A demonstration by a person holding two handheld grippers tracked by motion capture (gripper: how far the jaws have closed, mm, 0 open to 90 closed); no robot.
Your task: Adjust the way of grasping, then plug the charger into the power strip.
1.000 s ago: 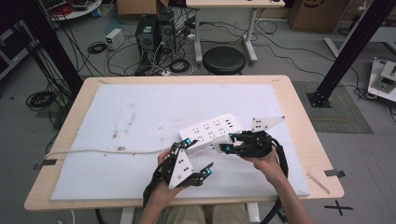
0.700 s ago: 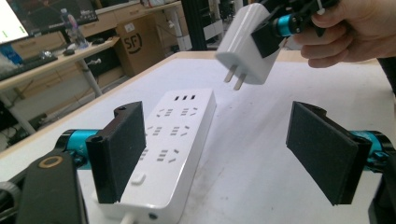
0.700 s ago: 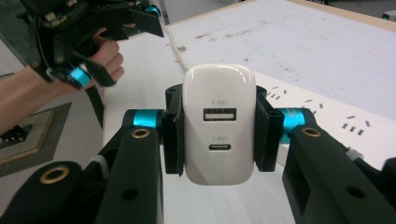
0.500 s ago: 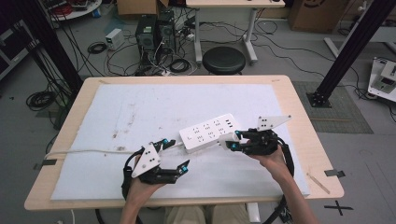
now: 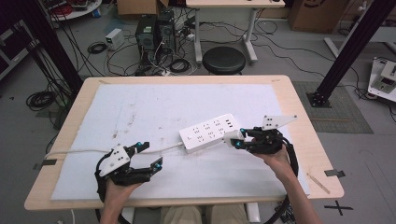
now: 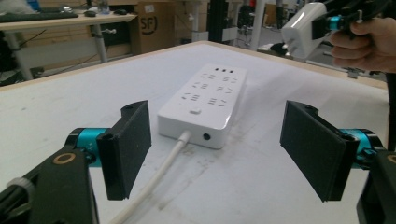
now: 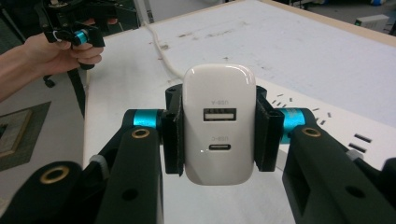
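Note:
A white power strip (image 5: 210,132) lies on the white mat, its cord (image 5: 84,151) running off to the left; it also lies ahead in the left gripper view as the strip (image 6: 205,105). My right gripper (image 5: 237,139) is shut on a white USB charger (image 7: 219,123), held just off the strip's right end. The charger (image 6: 301,35) hangs above the table at the upper right of the left gripper view. My left gripper (image 5: 150,155) stands open near the front left, beside the cord, with nothing between its pads (image 6: 125,148).
The white mat (image 5: 154,107) covers most of the wooden table (image 5: 74,116). A black stool (image 5: 225,59), computer towers and cables sit on the floor beyond the far edge. A thin stick (image 5: 318,181) lies near the table's front right corner.
My left gripper has moved left and toward the front edge, away from the power strip, and has opened wider. My right gripper with the charger has barely moved.

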